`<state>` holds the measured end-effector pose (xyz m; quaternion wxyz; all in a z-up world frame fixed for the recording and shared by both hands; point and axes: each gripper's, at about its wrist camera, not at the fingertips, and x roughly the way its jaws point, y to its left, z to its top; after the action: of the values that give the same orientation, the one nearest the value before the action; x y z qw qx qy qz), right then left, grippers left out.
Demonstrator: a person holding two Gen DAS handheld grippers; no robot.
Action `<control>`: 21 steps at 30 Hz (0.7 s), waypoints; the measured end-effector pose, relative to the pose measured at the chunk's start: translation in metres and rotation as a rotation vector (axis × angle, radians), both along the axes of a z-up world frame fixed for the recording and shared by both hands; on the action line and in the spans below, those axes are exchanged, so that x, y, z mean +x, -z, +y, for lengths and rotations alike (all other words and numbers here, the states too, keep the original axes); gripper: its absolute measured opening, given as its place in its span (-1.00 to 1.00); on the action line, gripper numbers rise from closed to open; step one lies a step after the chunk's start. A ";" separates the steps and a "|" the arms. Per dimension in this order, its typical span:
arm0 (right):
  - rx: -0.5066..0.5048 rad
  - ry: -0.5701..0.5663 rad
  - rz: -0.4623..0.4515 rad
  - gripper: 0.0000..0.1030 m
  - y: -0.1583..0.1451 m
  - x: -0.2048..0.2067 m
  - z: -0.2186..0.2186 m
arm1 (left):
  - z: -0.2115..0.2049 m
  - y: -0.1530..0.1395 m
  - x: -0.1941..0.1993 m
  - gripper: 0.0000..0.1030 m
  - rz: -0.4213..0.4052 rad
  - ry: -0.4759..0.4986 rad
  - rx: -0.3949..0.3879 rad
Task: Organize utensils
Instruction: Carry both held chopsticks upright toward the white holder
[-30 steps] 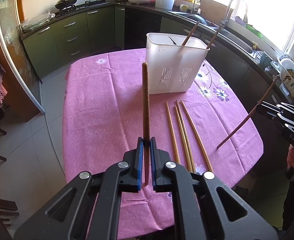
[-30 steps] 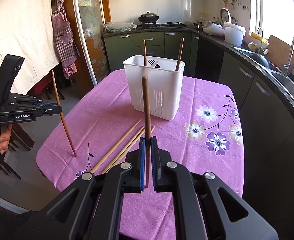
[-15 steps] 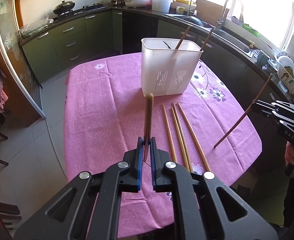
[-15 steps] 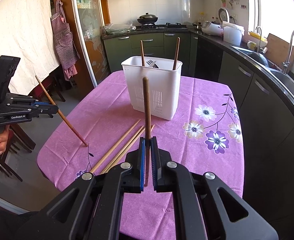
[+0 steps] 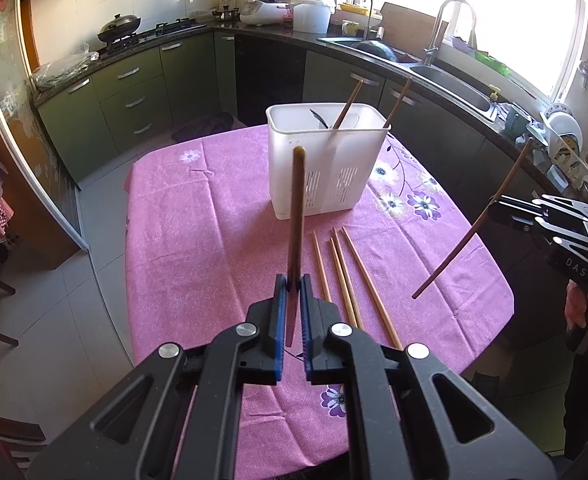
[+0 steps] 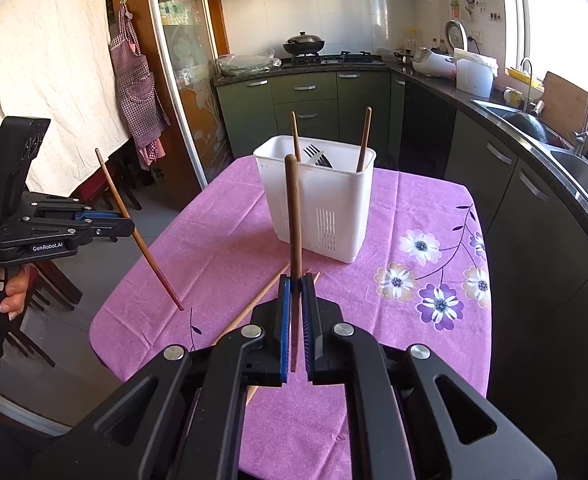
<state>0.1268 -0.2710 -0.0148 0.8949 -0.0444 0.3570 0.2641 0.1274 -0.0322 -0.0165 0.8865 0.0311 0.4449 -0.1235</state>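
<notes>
My left gripper [image 5: 294, 286] is shut on a dark brown chopstick [image 5: 297, 208] that stands up in front of the white utensil holder [image 5: 325, 168]. My right gripper [image 6: 297, 282] is shut on a second dark chopstick [image 6: 294, 216], also upright before the holder [image 6: 317, 208]. Each view shows the other gripper off to the side, above the table edge, its chopstick slanting down with the tip off the cloth: the right one [image 5: 491, 208] and the left one [image 6: 128, 228]. Several lighter chopsticks [image 5: 349, 276] lie on the pink cloth. Two chopsticks and a fork [image 6: 317, 156] stand in the holder.
The table [image 5: 182, 240] has a pink flowered cloth, with floor dropping away on its left and near sides. Green kitchen cabinets [image 5: 134, 96] and a counter with a sink [image 5: 453, 80] curve behind and to the right. A hand [image 6: 10, 292] grips the left tool's handle.
Both grippers have risen with their chopsticks. The left-held chopstick has tilted and its tip has left the cloth. The holder and loose chopsticks lie as before.
</notes>
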 end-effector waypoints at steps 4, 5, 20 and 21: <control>0.031 -0.013 -0.037 -0.87 -0.033 0.011 0.004 | -0.003 -0.022 0.009 -0.87 -0.028 0.005 -0.009; 0.040 -0.013 -0.051 -0.87 -0.042 0.014 0.004 | -0.003 -0.029 0.013 -0.87 -0.038 0.005 -0.012; 0.128 0.052 -0.201 -0.87 -0.144 0.104 0.018 | -0.019 -0.143 0.092 -0.87 -0.249 0.004 -0.091; 0.112 0.064 -0.205 -0.87 -0.143 0.111 0.021 | -0.022 -0.144 0.099 -0.87 -0.258 0.002 -0.092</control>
<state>0.2382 -0.2502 0.1282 0.9358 -0.0099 0.2493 0.2491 0.2265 -0.0540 0.1275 0.9367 0.0064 0.3209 -0.1399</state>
